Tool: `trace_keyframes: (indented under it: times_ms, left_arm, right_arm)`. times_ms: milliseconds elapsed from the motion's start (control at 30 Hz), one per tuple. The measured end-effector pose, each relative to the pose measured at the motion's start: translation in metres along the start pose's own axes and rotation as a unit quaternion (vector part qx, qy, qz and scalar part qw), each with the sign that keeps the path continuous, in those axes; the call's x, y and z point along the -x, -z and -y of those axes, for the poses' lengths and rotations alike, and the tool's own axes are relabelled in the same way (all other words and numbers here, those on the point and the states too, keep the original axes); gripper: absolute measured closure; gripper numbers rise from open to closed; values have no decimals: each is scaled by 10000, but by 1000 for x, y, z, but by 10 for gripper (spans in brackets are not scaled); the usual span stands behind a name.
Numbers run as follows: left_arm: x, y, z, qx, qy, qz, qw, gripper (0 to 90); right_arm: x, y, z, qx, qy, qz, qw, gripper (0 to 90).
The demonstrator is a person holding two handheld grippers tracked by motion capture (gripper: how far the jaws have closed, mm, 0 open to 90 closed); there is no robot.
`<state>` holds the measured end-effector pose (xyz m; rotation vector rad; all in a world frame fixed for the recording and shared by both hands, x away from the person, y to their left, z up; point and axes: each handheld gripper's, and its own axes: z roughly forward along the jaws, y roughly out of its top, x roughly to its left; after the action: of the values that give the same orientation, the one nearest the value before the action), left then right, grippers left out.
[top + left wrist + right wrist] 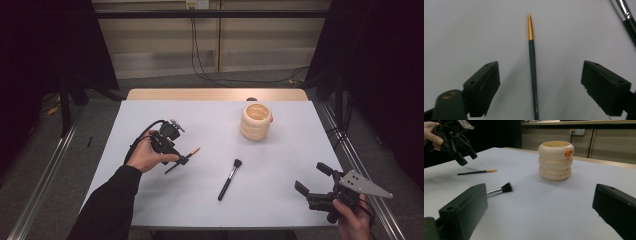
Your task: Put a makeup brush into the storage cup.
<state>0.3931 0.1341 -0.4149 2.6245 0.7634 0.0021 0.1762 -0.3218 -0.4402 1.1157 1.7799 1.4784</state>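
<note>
High view: left gripper poised over thin brush near the table's left edge, jaws apart. Looks light, stiff, round and smooth, likely to roll; best pinched mid-handle. Fat brush toward the front edge, ribbed cream holder toward the back edge. Right gripper at the front right corner, jaws apart, nothing between.

Left gripper view: dark slim handle centred between wide jaws, untouched; orange taper to a fine tip. Matte pale tabletop.

Right gripper view: thin brush lying flat under the left gripper; soft dark bristles, glossy stacked-ring holder.
</note>
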Motion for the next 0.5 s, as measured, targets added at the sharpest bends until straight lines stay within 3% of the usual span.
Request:
trace_keyframes:
  times_ms: [33, 100, 167, 267, 400, 500]
  left_arm:
    - [1, -2, 0, 13, 72, -23, 10000, 135]
    - [0, -8, -1, -196, 30, -2, 9998, 99]
    - [-1, -10, -1, -207, 26, 14, 9998, 86]
    - [-2, -16, -2, -348, -116, -77, 9993, 112]
    - [-2, -21, -2, -436, -167, -192, 9987, 200]
    - [-3, -21, -2, -414, -217, -162, 9988, 264]
  right_arm:
    - [0, 0, 0, 0, 0, 0, 10000, 0]
    - [-1, 0, 0, 1, -8, 7, 10000, 0]
    - [0, 0, 0, -4, -12, -24, 10000, 0]
    - [-1, 0, 0, -28, 1, -47, 10000, 0]
    - [-1, -1, 0, -19, -16, -27, 10000, 0]
    - [-1, -1, 0, -29, 8, -46, 10000, 0]
